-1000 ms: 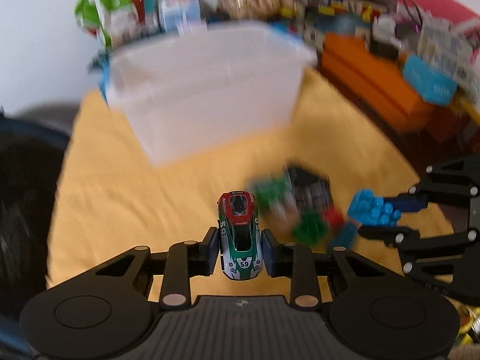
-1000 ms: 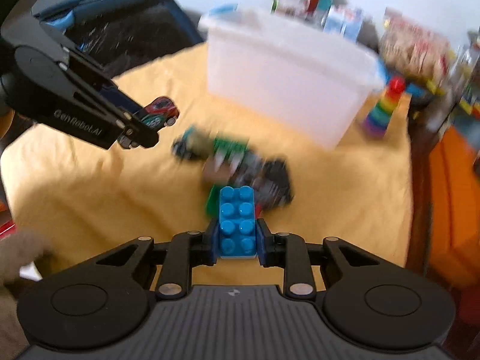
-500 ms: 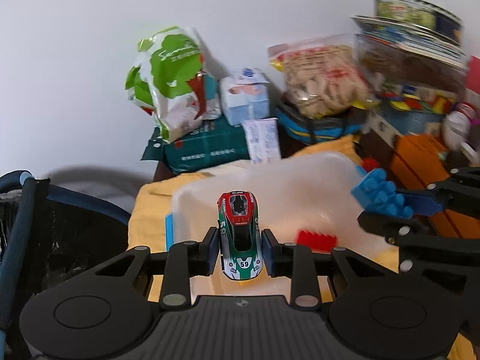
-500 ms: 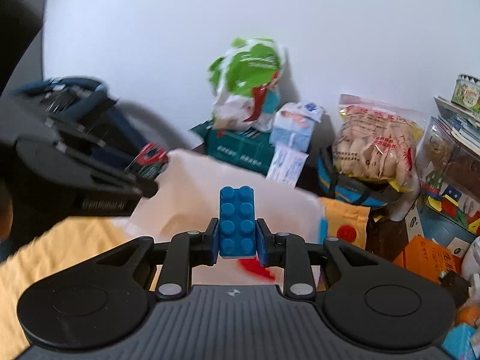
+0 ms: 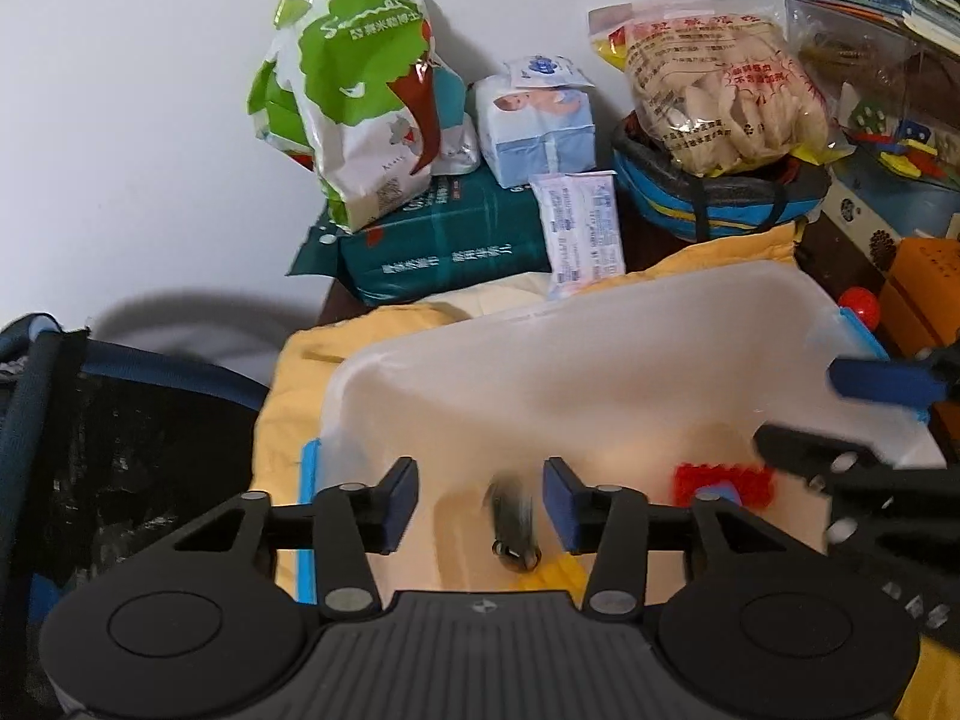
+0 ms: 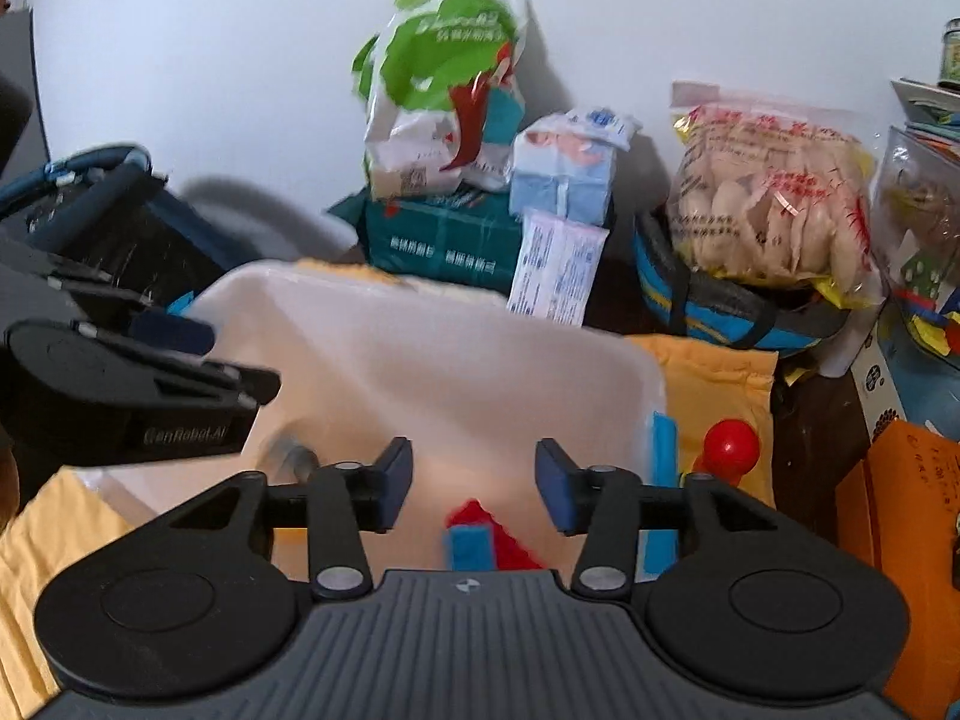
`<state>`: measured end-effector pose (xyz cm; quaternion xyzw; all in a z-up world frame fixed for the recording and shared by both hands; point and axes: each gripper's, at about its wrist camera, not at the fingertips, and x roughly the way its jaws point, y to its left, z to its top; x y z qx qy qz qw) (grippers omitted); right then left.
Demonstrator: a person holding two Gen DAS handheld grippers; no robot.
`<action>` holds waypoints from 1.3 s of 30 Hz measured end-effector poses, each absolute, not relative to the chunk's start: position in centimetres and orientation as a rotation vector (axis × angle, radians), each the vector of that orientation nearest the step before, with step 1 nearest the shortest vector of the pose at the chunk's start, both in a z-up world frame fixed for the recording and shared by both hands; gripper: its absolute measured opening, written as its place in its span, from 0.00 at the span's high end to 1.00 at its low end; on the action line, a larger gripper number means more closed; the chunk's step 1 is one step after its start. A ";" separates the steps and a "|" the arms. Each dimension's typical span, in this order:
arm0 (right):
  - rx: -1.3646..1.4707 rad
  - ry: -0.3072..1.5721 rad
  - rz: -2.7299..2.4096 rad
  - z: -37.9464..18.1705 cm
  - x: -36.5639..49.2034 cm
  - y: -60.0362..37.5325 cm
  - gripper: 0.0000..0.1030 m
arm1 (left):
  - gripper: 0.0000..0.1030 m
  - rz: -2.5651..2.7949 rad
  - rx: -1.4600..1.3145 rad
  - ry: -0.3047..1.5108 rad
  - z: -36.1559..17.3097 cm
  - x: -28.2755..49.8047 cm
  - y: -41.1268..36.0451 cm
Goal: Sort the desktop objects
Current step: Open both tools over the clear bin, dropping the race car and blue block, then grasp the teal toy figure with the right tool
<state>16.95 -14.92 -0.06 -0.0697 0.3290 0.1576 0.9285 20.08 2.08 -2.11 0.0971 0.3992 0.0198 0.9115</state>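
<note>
A translucent white plastic bin (image 5: 600,324) stands on a yellow cloth (image 5: 288,396); it also shows in the right wrist view (image 6: 456,336). My left gripper (image 5: 480,495) is open above the bin, and the toy car (image 5: 511,525) is a blurred shape falling below it. My right gripper (image 6: 474,483) is open above the bin; the blue brick (image 6: 469,547) lies blurred beside a red brick (image 6: 498,531) inside. The red brick (image 5: 720,480) also shows in the left wrist view. The toy car (image 6: 288,450) shows blurred at the bin's left.
Behind the bin are a green-and-white bag (image 5: 354,96), a dark green pack (image 5: 444,246), tissue packs (image 5: 540,120) and a snack bag (image 5: 714,96). A black mesh basket (image 5: 90,450) stands left. A red-topped stacking toy (image 6: 729,444) and orange box (image 6: 900,516) stand right.
Both grippers have opened above the bin. The toy car has left the left gripper and the blue brick has left the right gripper; both have dropped into the bin.
</note>
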 end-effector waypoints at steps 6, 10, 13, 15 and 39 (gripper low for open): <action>-0.067 0.594 0.365 2.7 14.0 -16.1 0.48 | 0.47 0.080 0.201 0.772 0.2 17.1 2.6; -0.071 0.569 0.386 3.9 10.2 -16.4 0.43 | 0.38 0.090 0.212 0.716 1.9 13.4 3.1; -0.086 0.589 0.387 3.6 7.3 -16.5 0.43 | 0.38 0.088 0.229 0.702 2.2 11.1 3.3; -0.103 0.610 0.387 2.9 5.6 -16.5 0.43 | 0.38 0.082 0.237 0.718 1.8 9.7 3.5; -0.142 1.006 0.343 -10.3 -4.1 -15.6 0.52 | 0.38 -0.115 0.130 1.028 -11.0 -1.6 3.6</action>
